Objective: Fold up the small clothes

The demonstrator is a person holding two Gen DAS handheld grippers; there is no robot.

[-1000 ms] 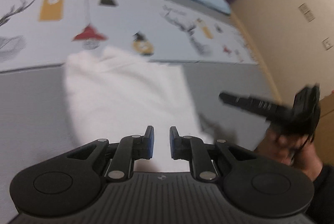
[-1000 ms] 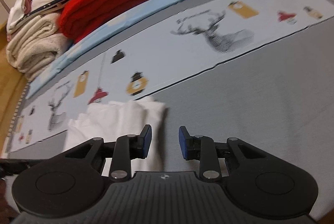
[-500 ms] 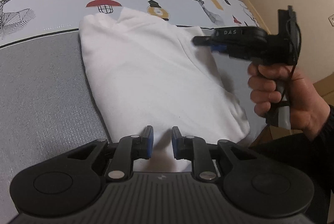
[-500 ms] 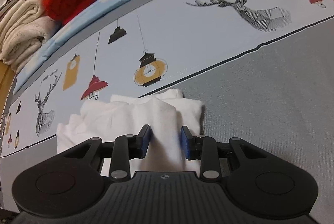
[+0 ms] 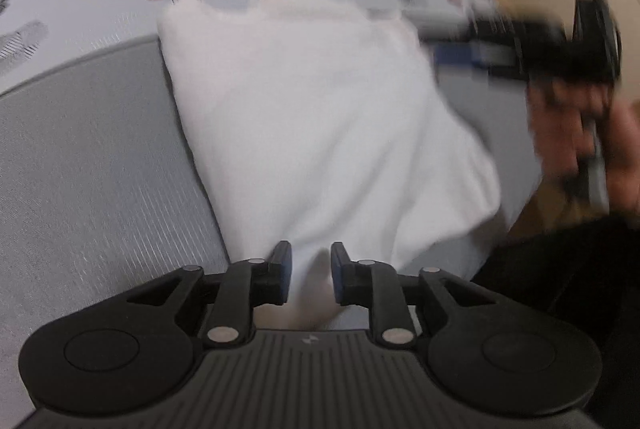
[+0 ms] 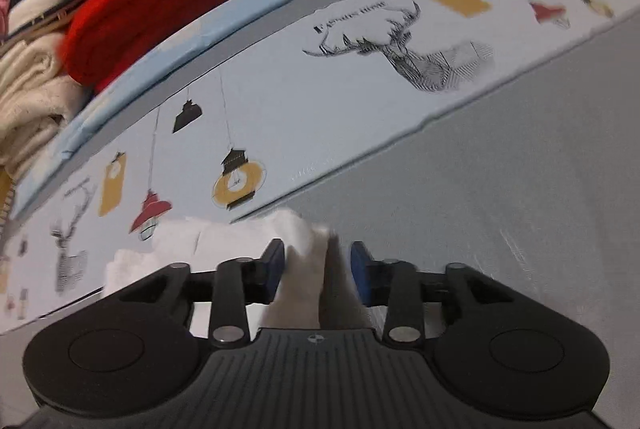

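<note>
The white garment lies folded on the grey mat, its far edge at twelve o'clock reaching onto the printed strip of lamps and deer. The left gripper sits low at the garment's near edge, six o'clock in its own view, and its jaws have just been opening; a small ridge of white cloth rises between the blue pads, but there is a gap on each side, so the fingers are released, not pinching. Over at three o'clock the right gripper comes in blurred, held by a hand above a dark sleeve. From the right wrist view, the right gripper has a peak of the garment standing between its pads; its jaws have just been opening too. The left pad lies against the cloth, the right pad stands clear, so this grip is released as well. At ten o'clock in that view, a red knit and cream towels are stacked beyond the pale blue border.
</note>
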